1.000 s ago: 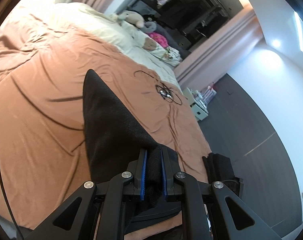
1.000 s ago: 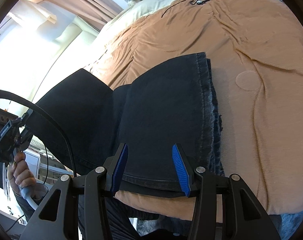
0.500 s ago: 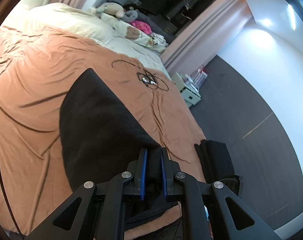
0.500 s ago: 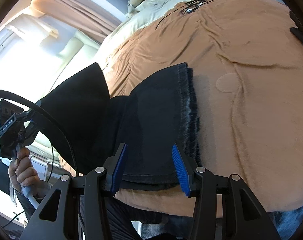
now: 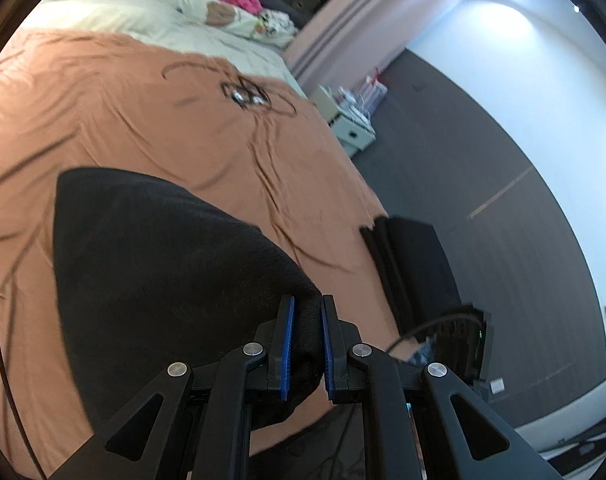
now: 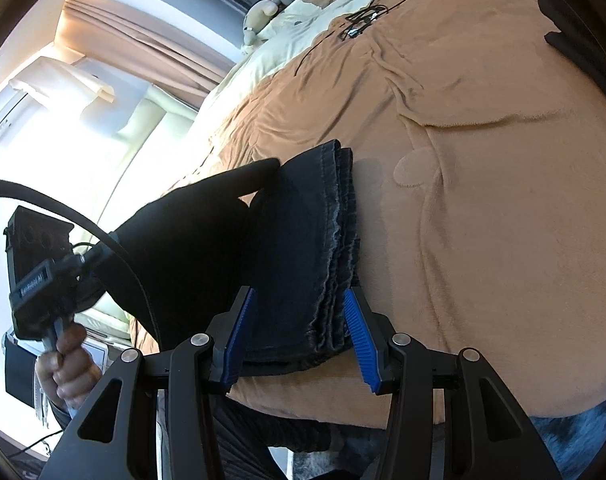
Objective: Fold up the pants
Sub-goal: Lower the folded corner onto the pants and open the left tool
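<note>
The bed (image 6: 503, 220) fills most of both views, w/ an orange blanket (image 5: 143, 112) over it and a cream sheet (image 5: 115, 12) at the far end. The pants (image 6: 299, 248), dark denim, lie near the bed's front edge, stacked in layers w/ hems lined up along the right side. One black flap of them is lifted off the blanket, peaked up toward the left. My left claw (image 5: 305, 344) is pinched narrow on that flap's corner, cloth bunched between the blue pads. My right claw (image 6: 299, 332) stands about half open, astride the near end of the folded stack; can't tell if the pads touch the cloth. A black cable (image 5: 239, 94) lies tangled far up the blanket. A stuffed toy (image 6: 263, 12) sits by the sheet.
</note>
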The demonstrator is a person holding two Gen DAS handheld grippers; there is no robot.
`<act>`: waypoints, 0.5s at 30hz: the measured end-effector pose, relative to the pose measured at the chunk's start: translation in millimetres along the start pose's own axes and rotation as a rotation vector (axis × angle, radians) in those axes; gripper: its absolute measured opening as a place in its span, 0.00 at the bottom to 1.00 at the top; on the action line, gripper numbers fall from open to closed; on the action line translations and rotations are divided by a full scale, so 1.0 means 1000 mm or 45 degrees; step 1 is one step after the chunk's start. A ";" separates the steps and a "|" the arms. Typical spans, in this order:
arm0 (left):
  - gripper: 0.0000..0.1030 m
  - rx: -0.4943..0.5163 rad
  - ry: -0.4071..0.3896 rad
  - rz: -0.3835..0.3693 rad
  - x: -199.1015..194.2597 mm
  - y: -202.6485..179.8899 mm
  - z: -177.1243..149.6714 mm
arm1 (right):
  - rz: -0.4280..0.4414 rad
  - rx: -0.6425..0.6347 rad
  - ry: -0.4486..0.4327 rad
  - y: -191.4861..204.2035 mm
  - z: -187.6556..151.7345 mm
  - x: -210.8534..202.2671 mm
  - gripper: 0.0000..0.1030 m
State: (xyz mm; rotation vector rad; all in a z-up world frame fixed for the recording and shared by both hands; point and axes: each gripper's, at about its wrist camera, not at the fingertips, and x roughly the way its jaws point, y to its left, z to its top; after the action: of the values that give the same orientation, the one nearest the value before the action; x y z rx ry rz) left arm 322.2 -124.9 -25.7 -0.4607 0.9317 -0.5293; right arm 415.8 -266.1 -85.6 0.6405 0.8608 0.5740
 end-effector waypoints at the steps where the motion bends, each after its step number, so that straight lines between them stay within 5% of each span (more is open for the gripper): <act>1: 0.12 0.003 0.016 -0.005 0.004 -0.003 -0.003 | 0.007 0.002 0.002 0.000 0.000 0.001 0.43; 9: 0.14 0.019 0.218 -0.073 0.028 -0.005 -0.033 | 0.035 0.005 0.021 0.001 0.003 0.011 0.43; 10: 0.19 0.006 0.224 -0.078 0.028 -0.002 -0.034 | 0.036 0.009 0.022 0.001 0.003 0.012 0.43; 13: 0.62 -0.049 0.185 -0.052 0.018 0.013 -0.033 | 0.035 0.015 0.024 0.003 0.002 0.015 0.55; 15: 0.65 -0.076 0.137 -0.026 0.007 0.025 -0.031 | 0.031 0.013 0.028 0.004 0.003 0.019 0.56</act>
State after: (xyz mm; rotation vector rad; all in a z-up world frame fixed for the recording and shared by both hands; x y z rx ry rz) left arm 305.5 -114.5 -60.8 -0.5003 1.0488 -0.5501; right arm 427.3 -251.0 -91.2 0.6556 0.8778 0.6002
